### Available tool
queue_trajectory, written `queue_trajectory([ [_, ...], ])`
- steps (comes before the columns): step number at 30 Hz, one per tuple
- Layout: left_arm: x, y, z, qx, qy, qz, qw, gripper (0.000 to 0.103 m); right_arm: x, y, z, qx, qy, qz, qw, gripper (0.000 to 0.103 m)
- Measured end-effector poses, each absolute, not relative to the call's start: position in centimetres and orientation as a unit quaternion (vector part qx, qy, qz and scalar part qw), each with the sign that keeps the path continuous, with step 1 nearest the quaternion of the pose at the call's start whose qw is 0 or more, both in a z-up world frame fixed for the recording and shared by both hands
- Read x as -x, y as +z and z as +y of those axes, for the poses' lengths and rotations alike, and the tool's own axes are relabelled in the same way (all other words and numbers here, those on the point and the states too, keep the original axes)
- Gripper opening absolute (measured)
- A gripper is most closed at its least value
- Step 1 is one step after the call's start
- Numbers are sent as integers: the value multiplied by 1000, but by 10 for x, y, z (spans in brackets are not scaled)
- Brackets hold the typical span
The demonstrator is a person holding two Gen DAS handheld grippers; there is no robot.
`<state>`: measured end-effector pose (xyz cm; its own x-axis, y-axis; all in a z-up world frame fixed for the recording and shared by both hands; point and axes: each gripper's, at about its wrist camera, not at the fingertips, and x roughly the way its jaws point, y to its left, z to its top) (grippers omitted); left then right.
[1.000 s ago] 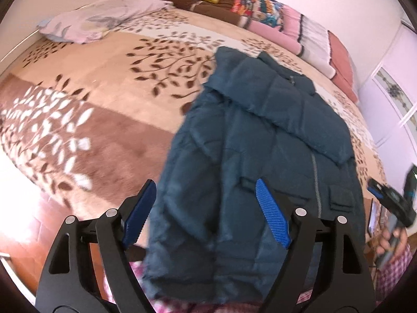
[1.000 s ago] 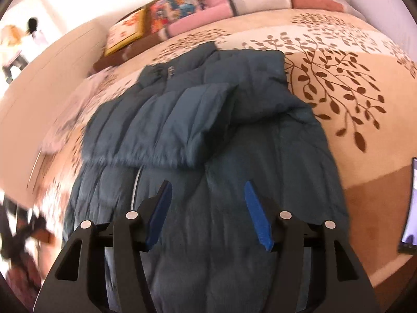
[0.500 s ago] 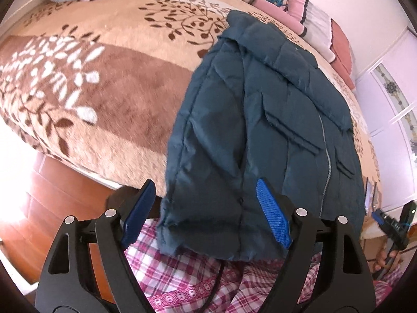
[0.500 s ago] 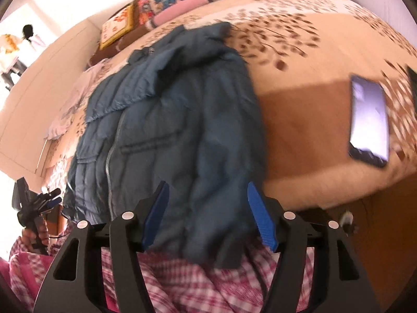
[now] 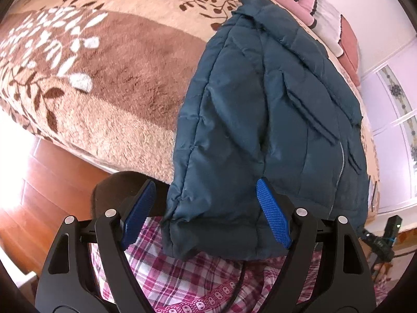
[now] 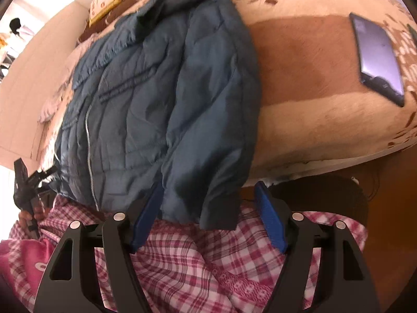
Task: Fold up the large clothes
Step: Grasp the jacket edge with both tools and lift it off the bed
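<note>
Jaws wide apart, empty — left gripper [image 5: 207, 214], right gripper [image 6: 209, 217]. Teal puffer jacket [image 5: 263, 120] lengthwise on bed [image 5: 125, 83], collar far, hem overhanging between jaws.

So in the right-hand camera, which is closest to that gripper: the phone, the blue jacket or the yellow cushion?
From the right gripper, both jaws open:
1. Blue jacket: its hem hangs off the bed edge just ahead of the fingers.
2. Phone: on the blanket, off to the right.
3. Yellow cushion: far end of the bed, upper left.

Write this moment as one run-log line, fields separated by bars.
jacket: on bed, hem over edge | left claw: open, at hem | right claw: open, at hem | phone: on bed
</note>
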<state>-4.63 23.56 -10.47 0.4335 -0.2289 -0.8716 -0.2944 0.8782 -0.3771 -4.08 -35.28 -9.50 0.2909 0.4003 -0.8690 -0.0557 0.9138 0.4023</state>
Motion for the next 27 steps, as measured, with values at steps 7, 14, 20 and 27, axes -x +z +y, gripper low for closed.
queue_trajectory([
  [7, 43, -117, 228, 258, -6, 550, 794, 79, 30, -102, -354, -177, 166, 573, 783, 71],
  [14, 44, -122, 232, 302, -41, 538, 786, 31, 24, -119, -373, -245, 192, 575, 757, 31],
  [20, 57, -94, 229, 302, -66, 506, 805, 13, 35, -98, -382, -275, 217, 540, 765, 13],
  [27, 71, -45, 232, 301, -86, 454, 834, 10, 48, -57, -392, -321, 230, 485, 780, 11],
])
